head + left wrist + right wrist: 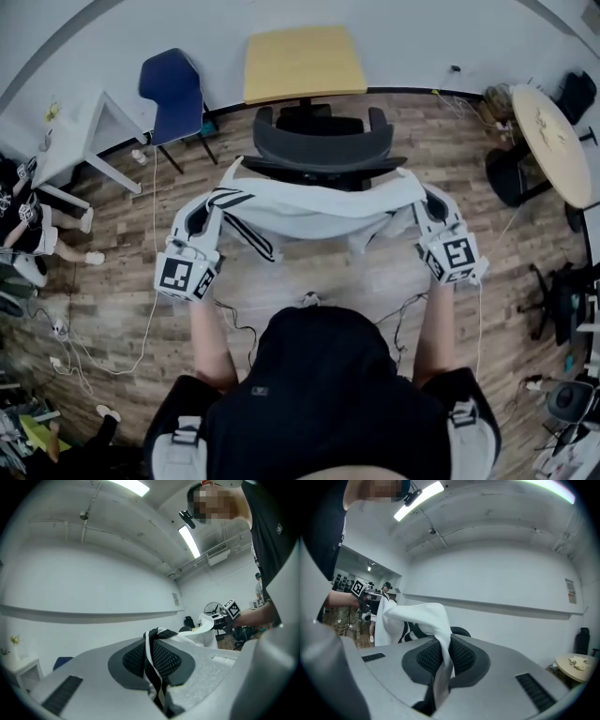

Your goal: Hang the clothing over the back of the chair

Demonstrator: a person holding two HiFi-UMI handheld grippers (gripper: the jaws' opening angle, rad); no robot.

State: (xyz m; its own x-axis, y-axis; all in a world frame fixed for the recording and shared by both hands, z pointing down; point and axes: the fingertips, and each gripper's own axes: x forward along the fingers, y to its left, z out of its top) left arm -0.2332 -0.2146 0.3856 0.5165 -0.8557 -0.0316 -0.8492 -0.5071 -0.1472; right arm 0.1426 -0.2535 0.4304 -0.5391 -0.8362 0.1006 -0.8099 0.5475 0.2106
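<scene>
A white garment (314, 208) with black stripes is stretched flat between my two grippers, just in front of the black office chair (323, 142). My left gripper (202, 223) is shut on the garment's striped left edge (154, 660). My right gripper (427, 208) is shut on its white right edge (443, 660). The cloth hangs level with the chair's backrest top (323, 164) and sags toward me. In the left gripper view the garment runs off to the right gripper (220, 616); in the right gripper view it reaches across to the left gripper (365, 592).
Behind the chair stands a yellow-topped table (302, 62) with a blue chair (173, 94) to its left. A white desk (80, 131) is at the left, a round table (553, 141) at the right. Cables (141, 347) trail over the wooden floor.
</scene>
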